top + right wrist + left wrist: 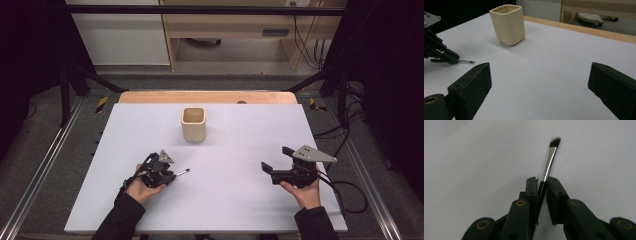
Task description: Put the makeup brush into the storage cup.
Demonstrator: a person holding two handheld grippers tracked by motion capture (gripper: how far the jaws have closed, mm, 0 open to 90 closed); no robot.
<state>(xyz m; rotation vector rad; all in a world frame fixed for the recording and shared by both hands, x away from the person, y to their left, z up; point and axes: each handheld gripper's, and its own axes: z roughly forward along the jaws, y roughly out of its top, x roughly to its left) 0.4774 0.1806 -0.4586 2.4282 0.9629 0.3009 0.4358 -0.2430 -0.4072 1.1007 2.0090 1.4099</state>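
Black jaws of the left gripper (543, 185) clamp a slim brush (548, 165), seemingly flat on the white table (240, 200); right gripper (277, 159) gapes wide, holding nothing, cream cup (193, 124) beyond

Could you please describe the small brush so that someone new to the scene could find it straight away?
Start at the white table and go to the left gripper, nearer the person than the cream cup. The brush is clamped between its jaws: a thin black handle, a silver collar and a dark slanted tip, the slimmest thing there.
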